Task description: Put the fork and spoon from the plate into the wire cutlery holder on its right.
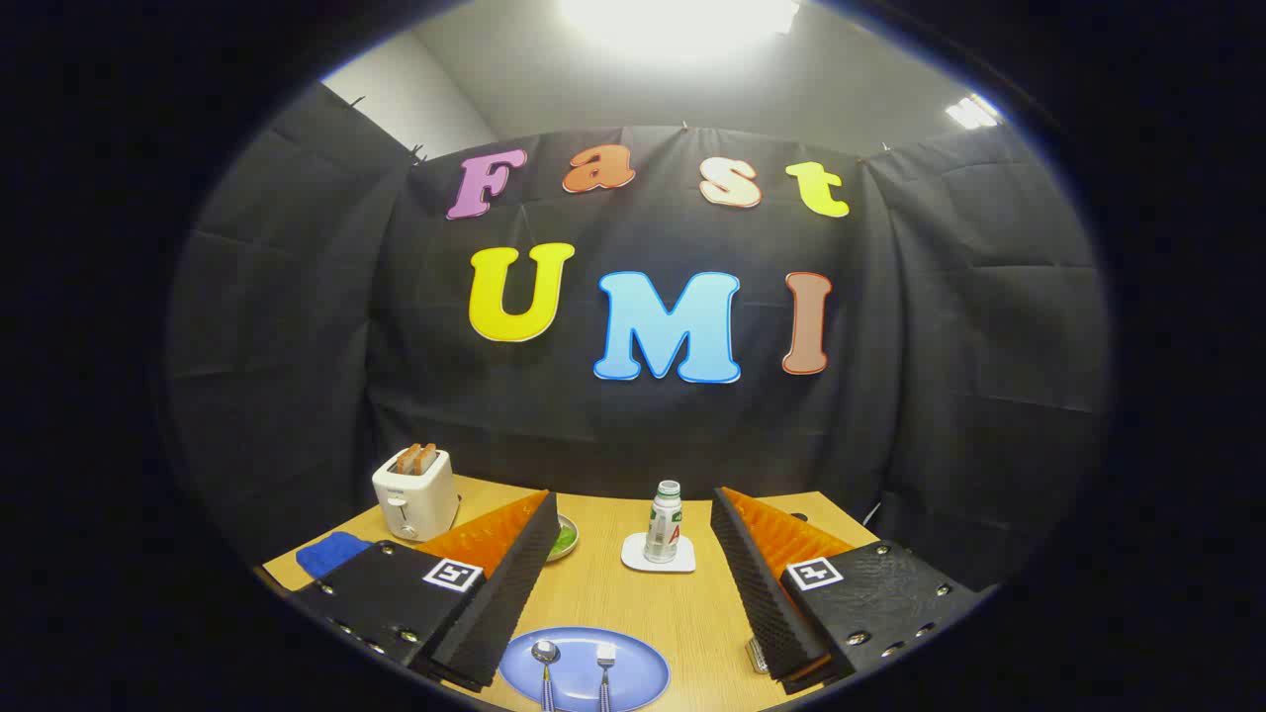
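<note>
- Blue plate (633, 665) sits low between the two fingers, on the wooden table (603, 593), and it carries both pieces of cutlery.
- On that plate, the spoon (545, 655) lies to the left and the fork (605, 657) to the right, side by side and apart, heads pointing away towards the booth wall, handles running back under the camera.
- And the gripper (633, 564) hangs above the near end of the table with its fingers spread wide, nothing between them but open table and the plate below.
- Just by the inner side of the right finger, a small bit of pale wire or metal peeks out at the table's near edge; too little of it shows to say what it is.
- Beyond the fingers, a small bottle (664, 522) stands upright on a white coaster (658, 559), well apart from the plate.
- Off to the left, a white toaster (415, 491) holds two slices standing in its slots.
- Beside it, a blue cloth (329, 552) lies near the table's left edge.
- A small dish (565, 539) with something green in it shows past the left finger, half hidden.
- Between plate and coaster, a clear band of bare wood lies open.
</note>
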### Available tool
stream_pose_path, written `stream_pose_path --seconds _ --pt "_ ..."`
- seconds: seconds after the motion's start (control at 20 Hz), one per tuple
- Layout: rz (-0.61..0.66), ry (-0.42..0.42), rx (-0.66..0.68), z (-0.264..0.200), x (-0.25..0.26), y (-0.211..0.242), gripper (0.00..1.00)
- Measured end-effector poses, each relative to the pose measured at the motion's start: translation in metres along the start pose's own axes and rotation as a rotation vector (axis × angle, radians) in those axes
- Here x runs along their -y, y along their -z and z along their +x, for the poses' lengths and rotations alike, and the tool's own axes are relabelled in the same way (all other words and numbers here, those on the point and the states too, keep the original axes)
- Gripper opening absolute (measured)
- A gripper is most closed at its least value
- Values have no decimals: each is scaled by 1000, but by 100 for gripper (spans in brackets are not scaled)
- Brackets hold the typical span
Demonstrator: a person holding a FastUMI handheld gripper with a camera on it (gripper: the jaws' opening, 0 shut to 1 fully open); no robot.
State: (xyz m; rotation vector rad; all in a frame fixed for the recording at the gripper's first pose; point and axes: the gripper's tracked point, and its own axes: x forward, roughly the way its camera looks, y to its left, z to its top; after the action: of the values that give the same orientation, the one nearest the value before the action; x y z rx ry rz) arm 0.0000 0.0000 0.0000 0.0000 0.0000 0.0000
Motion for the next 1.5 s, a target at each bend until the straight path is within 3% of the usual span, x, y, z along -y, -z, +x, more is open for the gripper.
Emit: stream_pose_path --seconds 0.95,1.3,1.5 --pt "5 -25 -6 2 -1 9 95" --pt "1 -24 -104 1 -2 38 95" --pt "-50 -76 -225 2 -14 74 95"
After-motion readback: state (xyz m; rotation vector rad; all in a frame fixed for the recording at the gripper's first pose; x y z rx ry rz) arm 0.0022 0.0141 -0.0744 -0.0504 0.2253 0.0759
